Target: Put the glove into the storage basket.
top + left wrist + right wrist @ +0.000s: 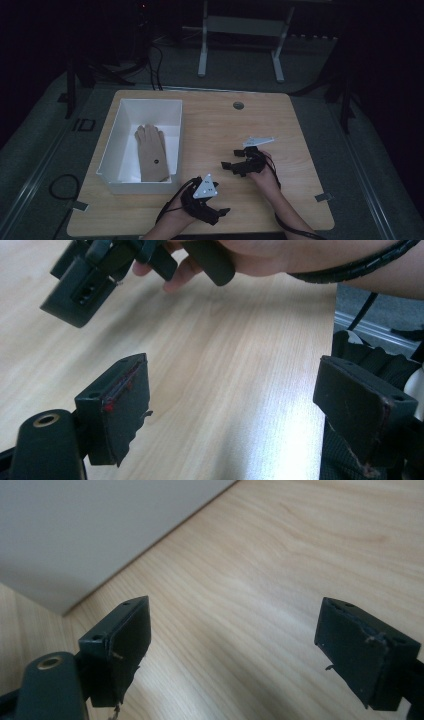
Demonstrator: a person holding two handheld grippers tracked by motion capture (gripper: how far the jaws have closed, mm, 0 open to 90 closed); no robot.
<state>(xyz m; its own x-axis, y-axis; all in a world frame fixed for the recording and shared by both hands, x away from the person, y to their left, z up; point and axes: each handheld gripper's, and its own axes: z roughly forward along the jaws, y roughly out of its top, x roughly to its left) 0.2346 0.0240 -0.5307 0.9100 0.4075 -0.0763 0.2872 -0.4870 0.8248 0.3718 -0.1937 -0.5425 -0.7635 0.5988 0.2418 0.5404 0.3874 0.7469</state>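
Both black two-jaw tools, left tool (220,212) and right tool (231,165), hang wide and empty over the pale wooden worktop (220,125). Tan fabric glove (151,152) lies inside the white rectangular box (175,107); reaching in could nudge its wall.

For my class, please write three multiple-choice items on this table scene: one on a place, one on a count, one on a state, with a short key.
1. Where does the brown glove lie?
A. on the bare table
B. inside the white box
C. between a claw's jaws

2. How many gloves show?
A. one
B. two
C. three

3. How do the jaws of the left claw stand?
A. clamped on the glove
B. shut tight
C. apart with nothing between

Key: B, the box walls surround it; A, a single glove is visible; C, bare wood shows between them.
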